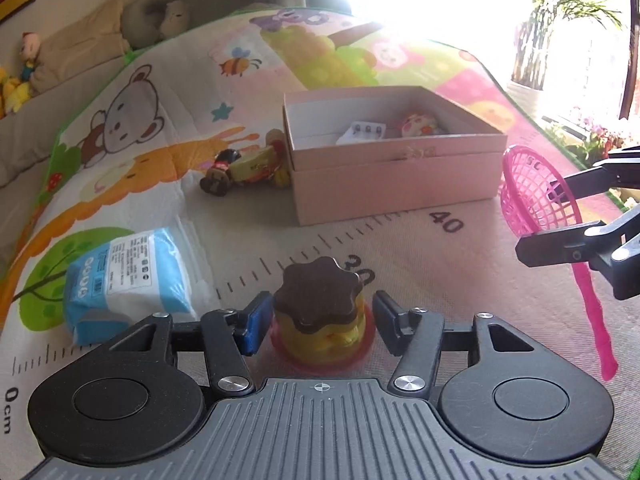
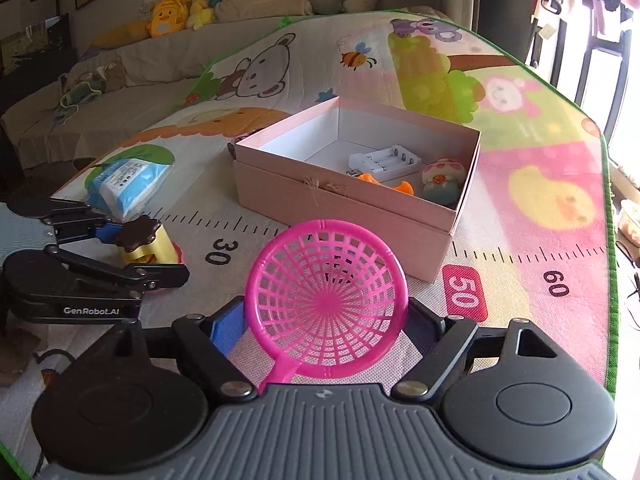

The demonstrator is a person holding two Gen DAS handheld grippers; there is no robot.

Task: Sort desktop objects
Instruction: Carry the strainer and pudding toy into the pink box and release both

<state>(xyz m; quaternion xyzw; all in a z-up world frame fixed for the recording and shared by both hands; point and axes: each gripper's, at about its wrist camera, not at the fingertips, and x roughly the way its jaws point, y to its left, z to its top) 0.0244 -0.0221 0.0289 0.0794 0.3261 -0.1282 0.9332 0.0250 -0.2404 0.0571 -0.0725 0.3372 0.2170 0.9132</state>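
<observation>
A yellow pudding toy with a brown scalloped top [image 1: 320, 312] stands on the play mat between the fingers of my left gripper [image 1: 318, 324], which is open around it with small gaps on both sides; it also shows in the right wrist view [image 2: 146, 242]. My right gripper [image 2: 326, 326] is open around a pink plastic net scoop [image 2: 326, 300] whose round basket sits between the fingers; whether they touch it is unclear. The scoop [image 1: 538, 196] and right gripper [image 1: 560, 216] also show in the left wrist view. The pink open box [image 2: 352, 204] lies ahead.
The box [image 1: 392, 160] holds a white battery holder [image 2: 384, 162], an orange piece [image 2: 384, 186] and a small figure toy [image 2: 444, 180]. A blue tissue pack [image 1: 128, 280] lies left. A toy car [image 1: 244, 168] lies beside the box. A sofa with plush toys [image 2: 172, 12] lies behind.
</observation>
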